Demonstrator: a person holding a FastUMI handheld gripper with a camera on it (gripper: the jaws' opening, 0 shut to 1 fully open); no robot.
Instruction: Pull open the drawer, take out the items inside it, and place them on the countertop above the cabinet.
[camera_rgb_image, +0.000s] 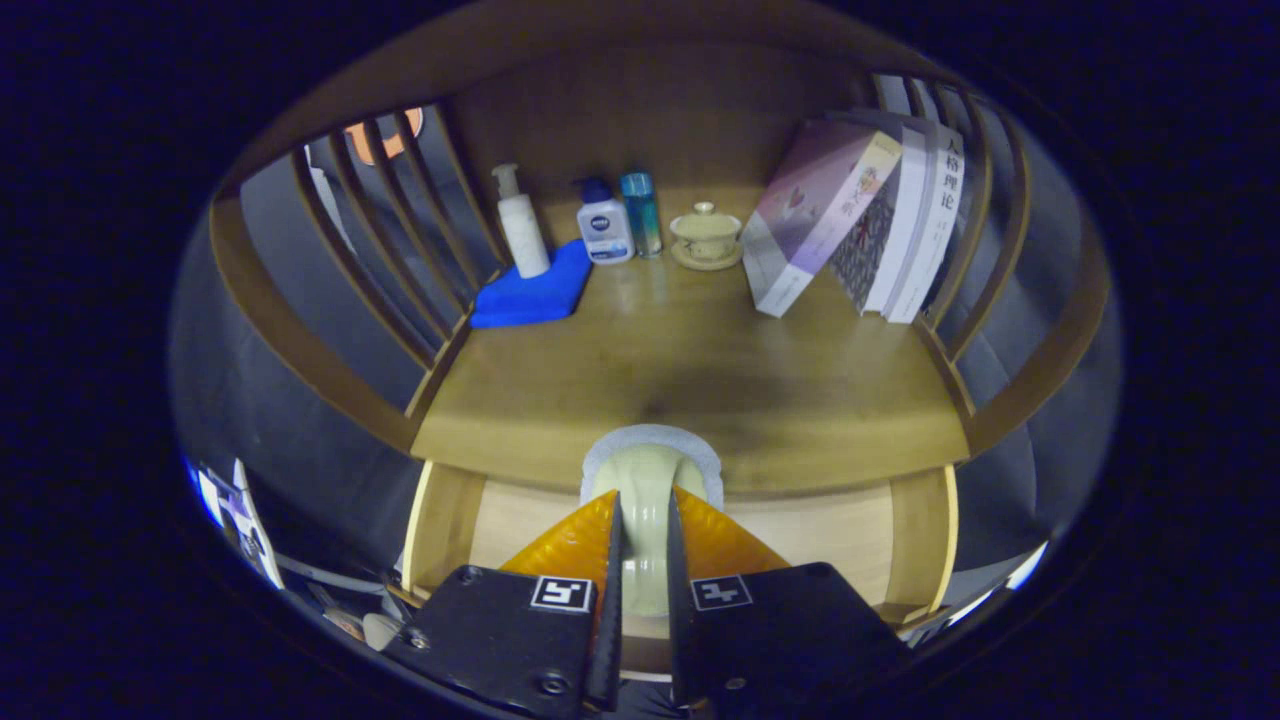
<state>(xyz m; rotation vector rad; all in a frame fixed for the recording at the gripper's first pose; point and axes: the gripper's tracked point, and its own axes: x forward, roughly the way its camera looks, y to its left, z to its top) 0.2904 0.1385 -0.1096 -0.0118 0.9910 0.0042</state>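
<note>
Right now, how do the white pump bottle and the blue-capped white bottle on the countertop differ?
The white pump bottle is taller and slimmer; the blue-capped bottle is shorter and wider. The pump bottle stands on the blue cloth; the blue-capped bottle stands beside it on bare wood. Both are upright, far beyond the gripper, which grips a pale roll.

Wooden countertop (690, 380), slatted rails at both sides, solid back panel. On it, far left: blue cloth (535, 295) with white pump bottle (522, 222) standing on its back edge. Beside that, small white bottle (604, 226), then teal bottle (641, 211), touching or nearly so. Centre back: lidded cup on saucer (707, 238). Right: books (860, 220) leaning rightwards against the rail.
</note>
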